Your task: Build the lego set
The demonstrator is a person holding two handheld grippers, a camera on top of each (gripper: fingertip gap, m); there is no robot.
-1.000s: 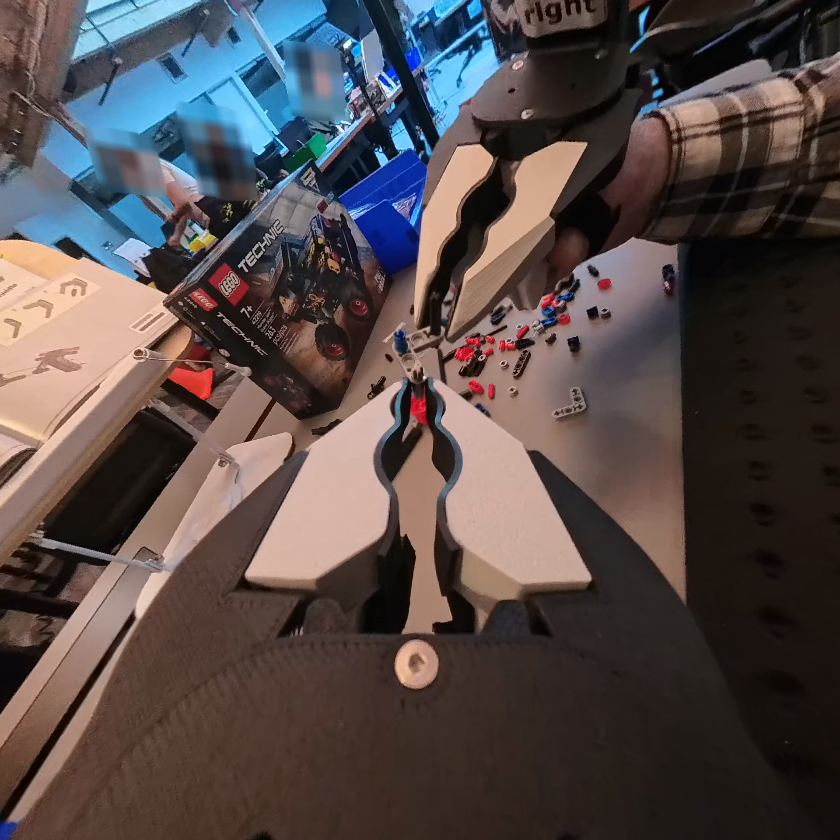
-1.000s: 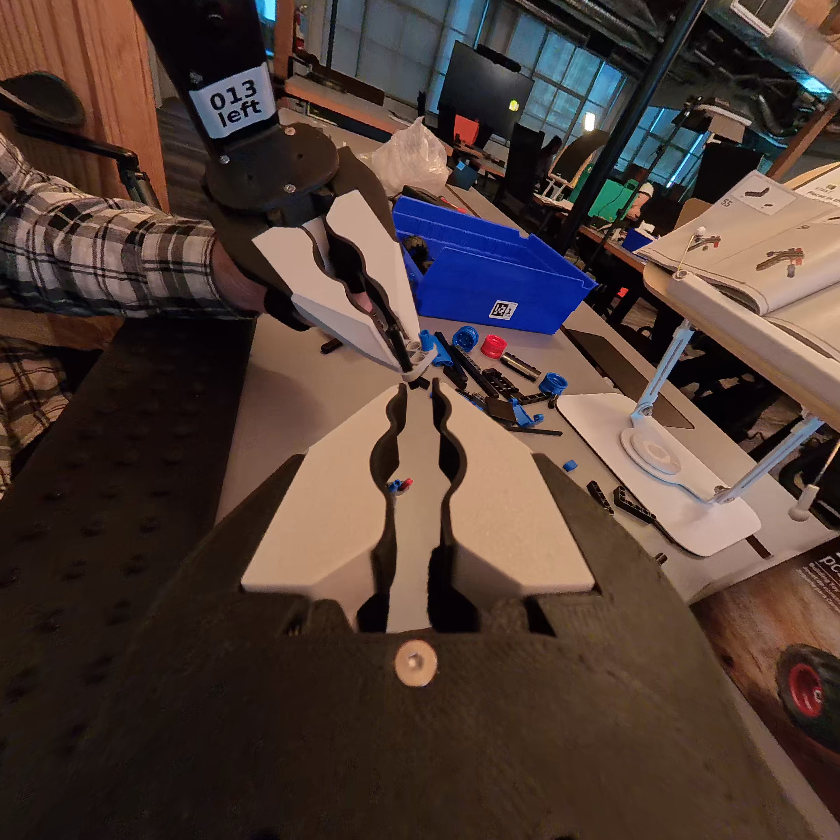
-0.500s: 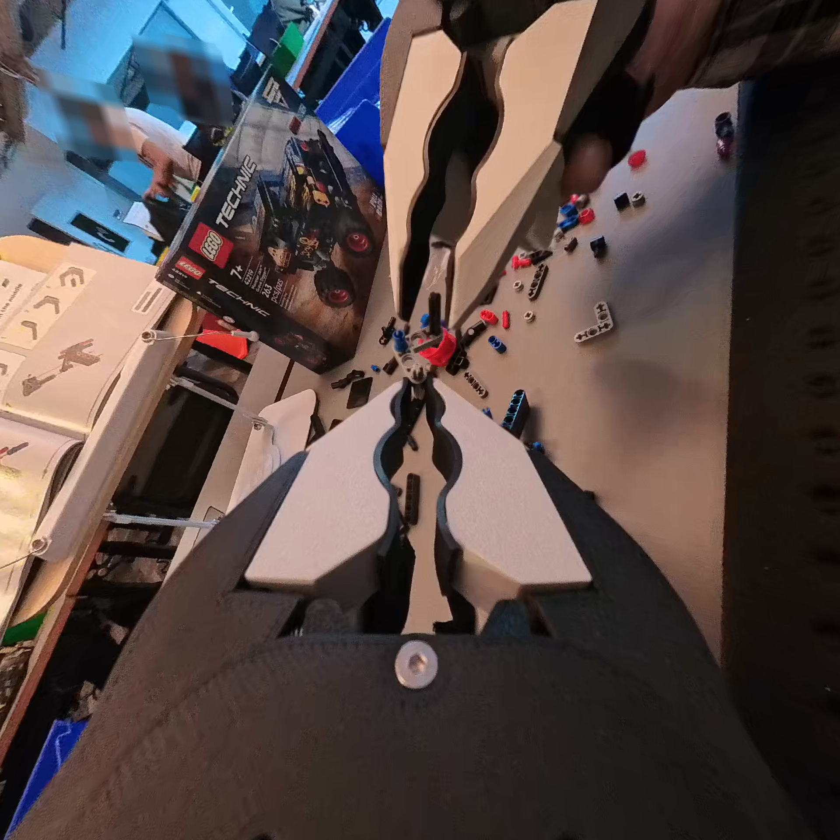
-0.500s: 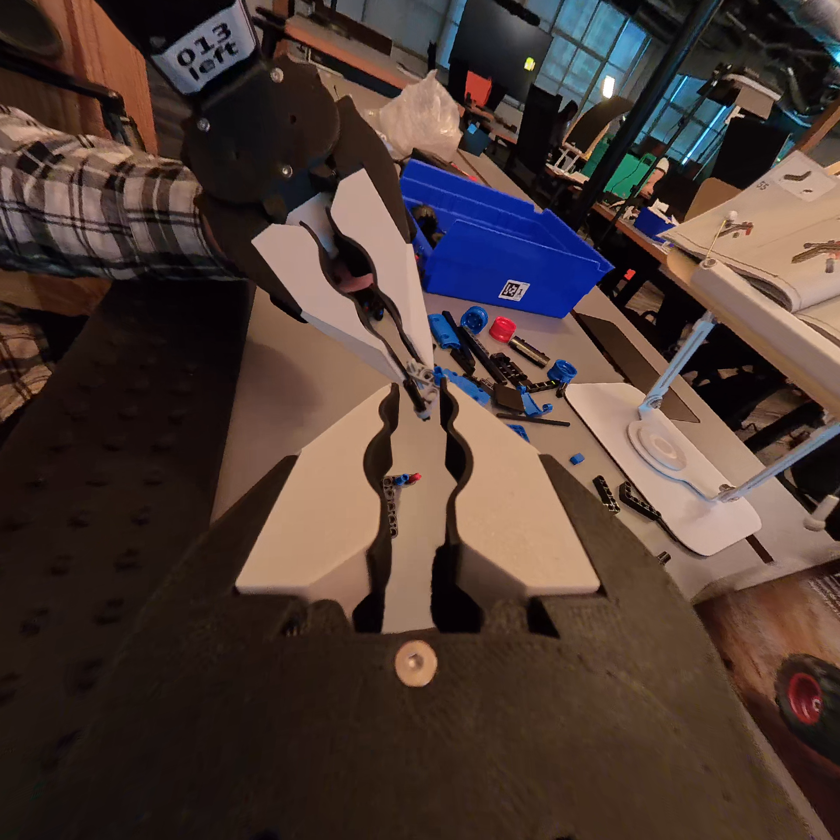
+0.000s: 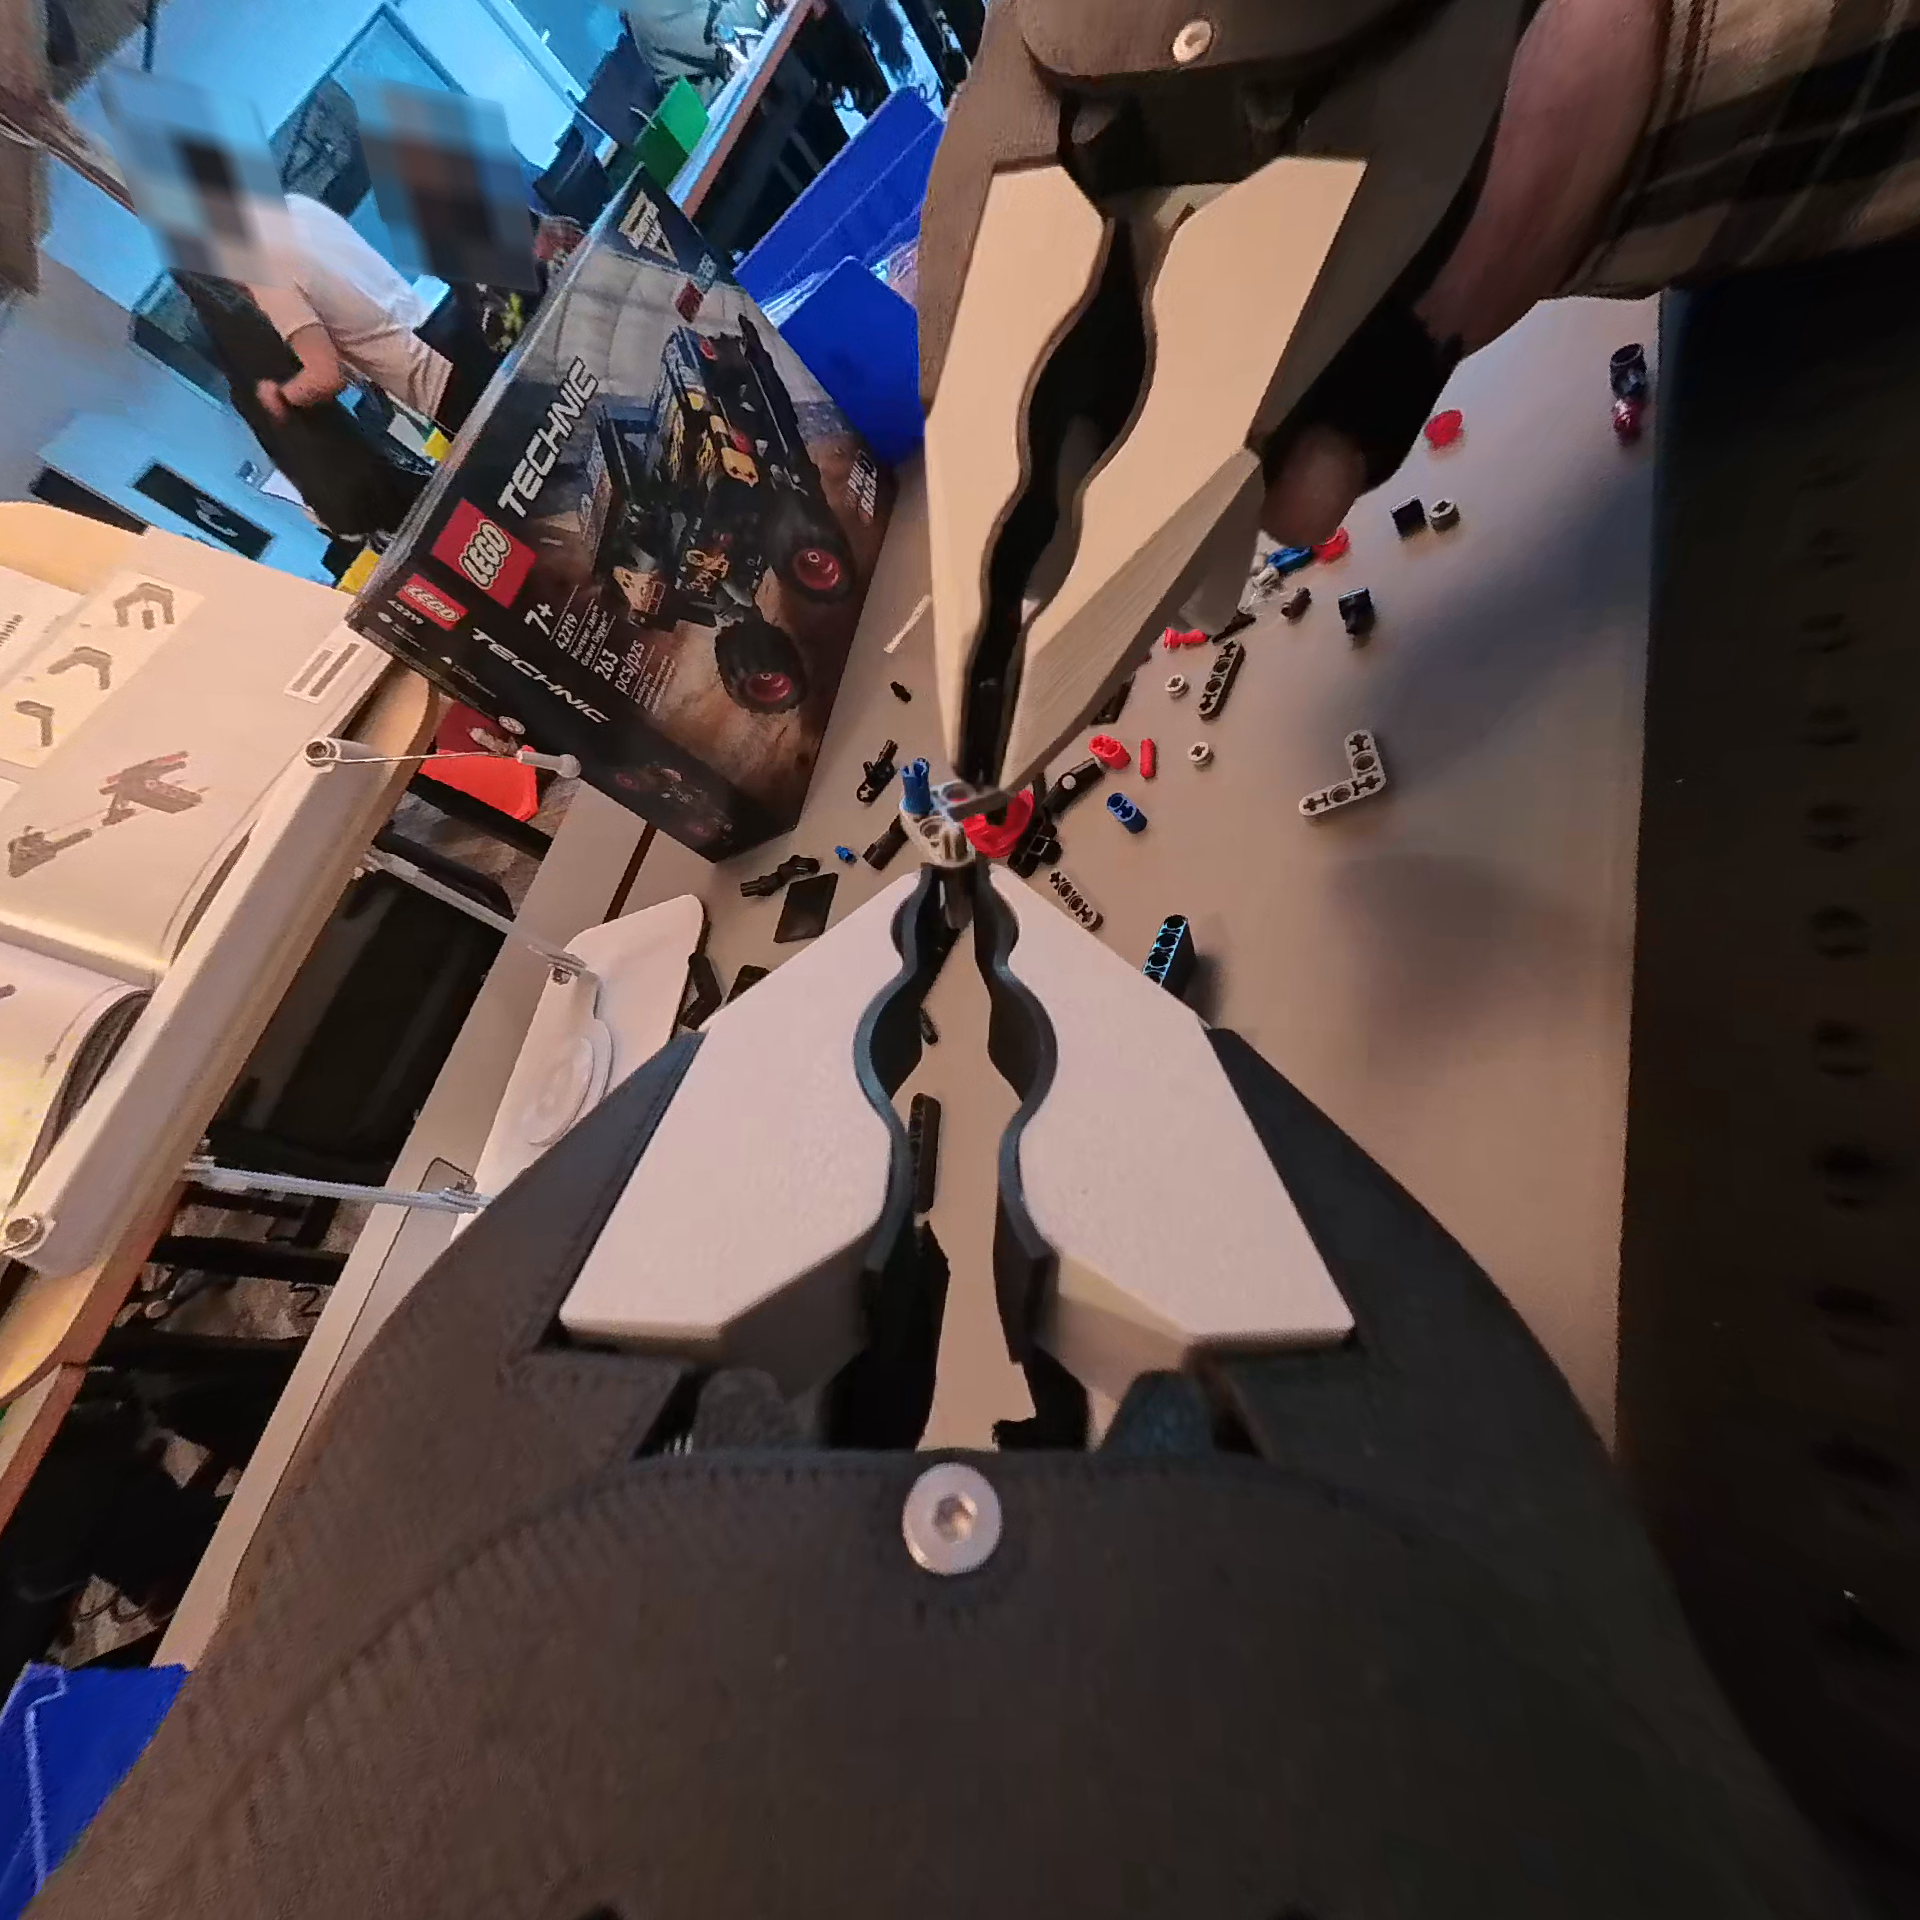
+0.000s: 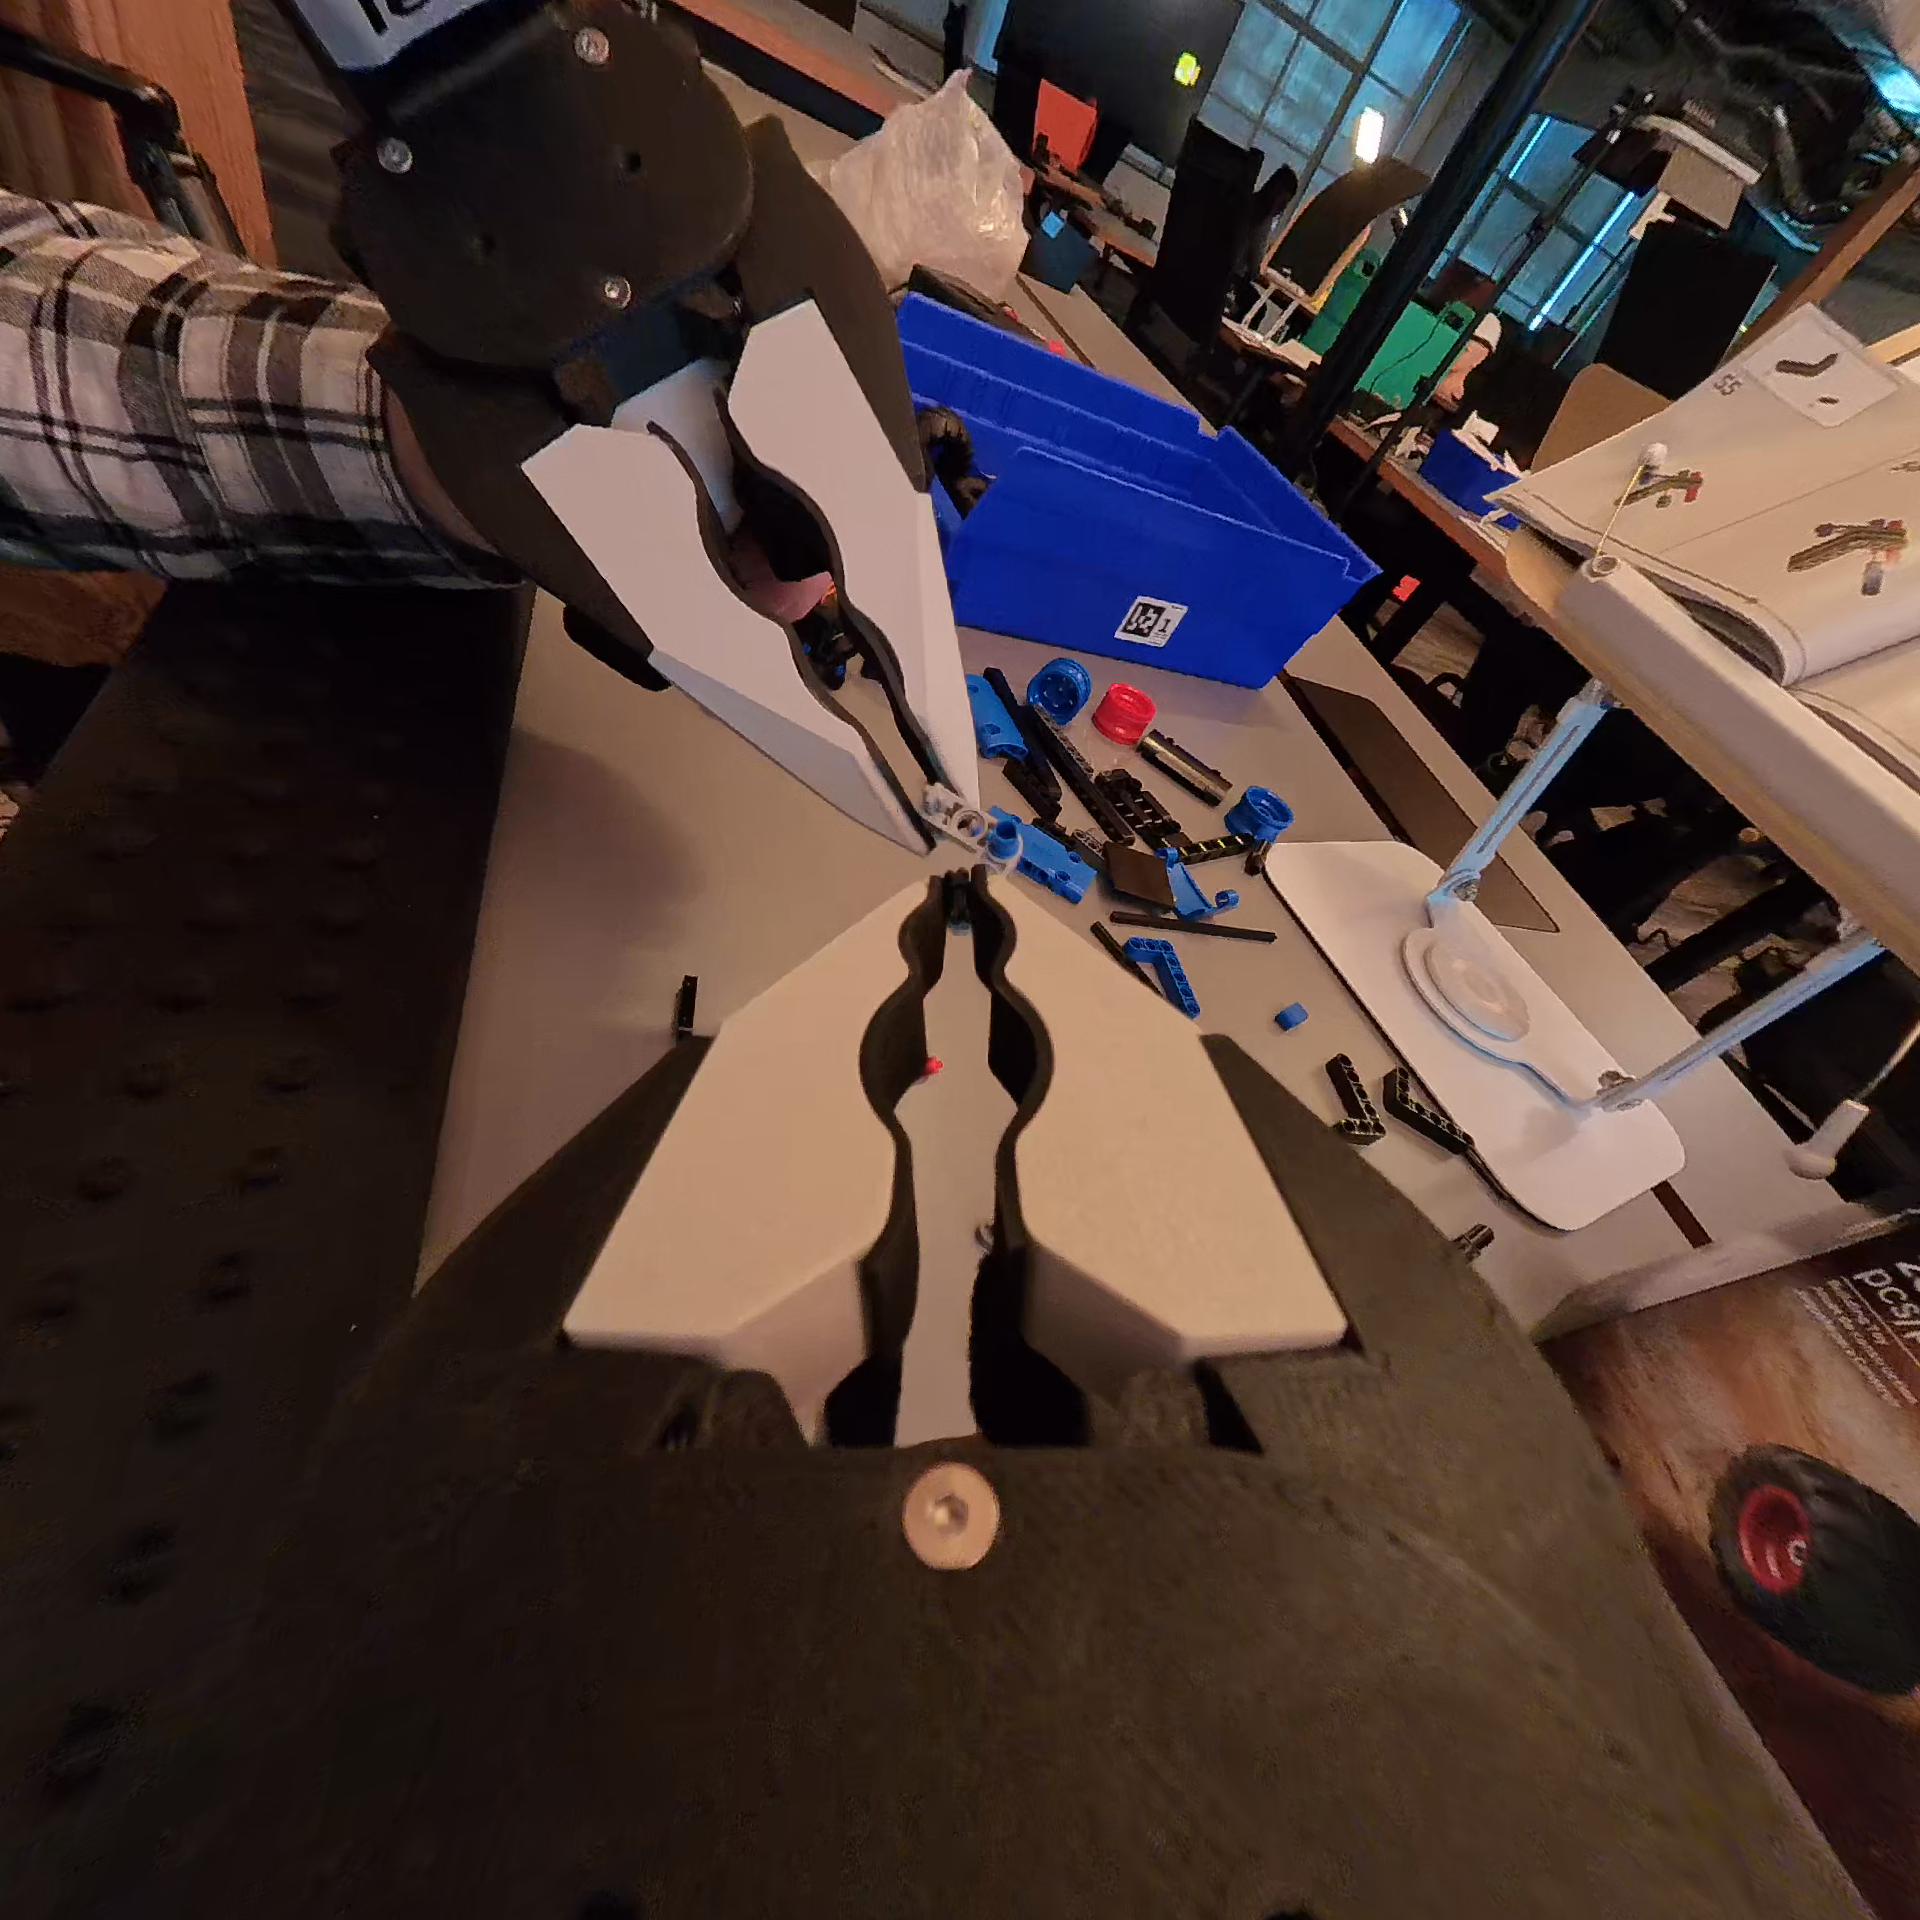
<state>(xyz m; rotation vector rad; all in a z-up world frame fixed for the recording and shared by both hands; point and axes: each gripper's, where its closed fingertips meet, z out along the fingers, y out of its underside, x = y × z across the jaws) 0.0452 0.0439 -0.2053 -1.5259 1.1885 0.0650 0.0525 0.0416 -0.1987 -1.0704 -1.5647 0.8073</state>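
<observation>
Grey table (image 5: 1455, 1039), scattered lego pieces (image 5: 1342, 776)

The fingers (image 5: 1122, 1132) are pale grey with black edging, set in a black textured body. The sleeve (image 6: 187, 416) is a white-and-dark plaid. The tabletop (image 5: 1455, 987) is plain grey, and the mat (image 6: 208, 935) beside it is black with a dotted pattern. The bin (image 6: 1122, 540) is bright blue. Loose pieces (image 6: 1101, 790) are blue, black and red; one wheel hub (image 6: 1124, 713) is red. The small assembly (image 5: 940, 816) is light grey with a blue pin. The box (image 5: 644, 551) is dark with red logos. The stand base (image 6: 1475, 1018) is white.
</observation>
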